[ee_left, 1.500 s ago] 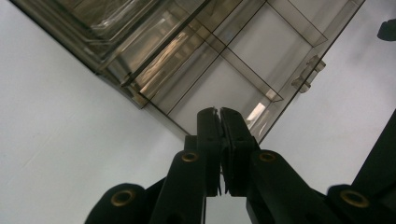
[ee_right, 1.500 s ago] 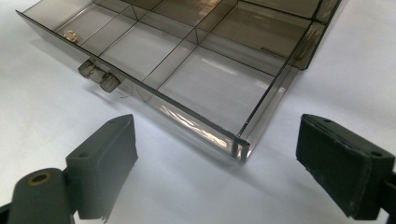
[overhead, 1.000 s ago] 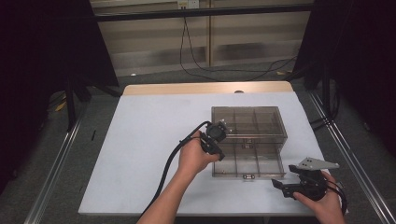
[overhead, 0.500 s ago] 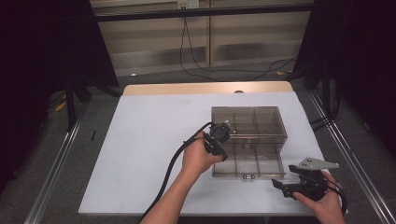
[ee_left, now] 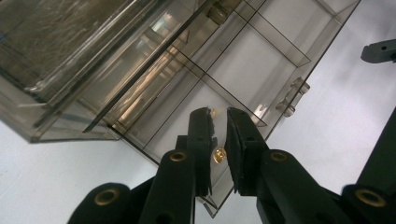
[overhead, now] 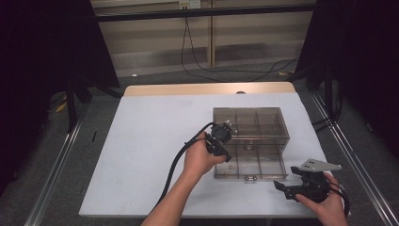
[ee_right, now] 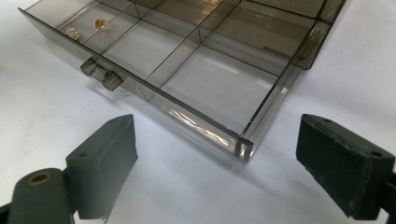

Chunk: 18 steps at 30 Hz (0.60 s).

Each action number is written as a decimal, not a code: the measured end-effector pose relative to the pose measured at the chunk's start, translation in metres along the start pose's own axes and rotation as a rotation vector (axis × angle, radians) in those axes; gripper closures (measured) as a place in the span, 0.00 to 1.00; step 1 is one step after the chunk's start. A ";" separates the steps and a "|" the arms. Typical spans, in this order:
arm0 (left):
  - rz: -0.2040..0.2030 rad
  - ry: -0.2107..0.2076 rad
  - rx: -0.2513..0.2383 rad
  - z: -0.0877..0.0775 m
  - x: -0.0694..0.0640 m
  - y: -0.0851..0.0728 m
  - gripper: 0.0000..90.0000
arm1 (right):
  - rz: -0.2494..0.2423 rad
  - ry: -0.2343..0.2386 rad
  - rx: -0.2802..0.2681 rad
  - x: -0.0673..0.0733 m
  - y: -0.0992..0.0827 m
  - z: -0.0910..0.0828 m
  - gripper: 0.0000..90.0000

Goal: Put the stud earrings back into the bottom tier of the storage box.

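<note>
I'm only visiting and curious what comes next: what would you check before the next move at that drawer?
1. Drawer pulled out of the box: ok.
2. Two gold bits lying in the drawer's corner compartment: ok.
3. Left gripper let go: its fingers have just been opening, with a narrow gap and nothing pinched between them: ok.
4. Left fingers high enough to clear the drawer wall: cannot tell.
5. Right gripper open, on the table off the drawer's corner: ok.
6. Handle free to grab: ok.
</note>
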<state>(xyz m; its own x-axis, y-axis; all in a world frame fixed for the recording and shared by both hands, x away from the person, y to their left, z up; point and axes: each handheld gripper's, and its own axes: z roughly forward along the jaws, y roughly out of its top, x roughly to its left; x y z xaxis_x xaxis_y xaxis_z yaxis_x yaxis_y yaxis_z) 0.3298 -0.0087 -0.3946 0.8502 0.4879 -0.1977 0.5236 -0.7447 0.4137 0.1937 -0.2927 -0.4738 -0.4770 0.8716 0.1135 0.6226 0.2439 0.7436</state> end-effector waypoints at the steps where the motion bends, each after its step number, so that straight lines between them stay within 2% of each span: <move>1: -0.005 0.000 -0.010 -0.001 0.000 0.000 0.89 | 0.000 0.000 0.002 0.000 0.000 0.000 0.13; 4: -0.012 -0.014 -0.004 -0.006 0.003 0.000 0.89 | -0.001 0.001 0.003 0.000 0.000 0.000 0.13; 14: -0.031 0.015 -0.055 -0.026 0.010 -0.001 0.92 | -0.005 0.005 0.003 0.001 0.000 0.001 0.13; 18: -0.029 0.038 -0.072 -0.036 0.013 0.001 0.95 | -0.010 0.005 0.005 0.003 0.000 0.002 0.13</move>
<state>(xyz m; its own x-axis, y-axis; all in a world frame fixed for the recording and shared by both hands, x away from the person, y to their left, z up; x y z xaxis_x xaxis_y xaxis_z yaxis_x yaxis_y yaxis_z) 0.3391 0.0134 -0.3651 0.8313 0.5268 -0.1771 0.5415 -0.6961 0.4714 0.1936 -0.2897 -0.4744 -0.4862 0.8670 0.1096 0.6208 0.2544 0.7415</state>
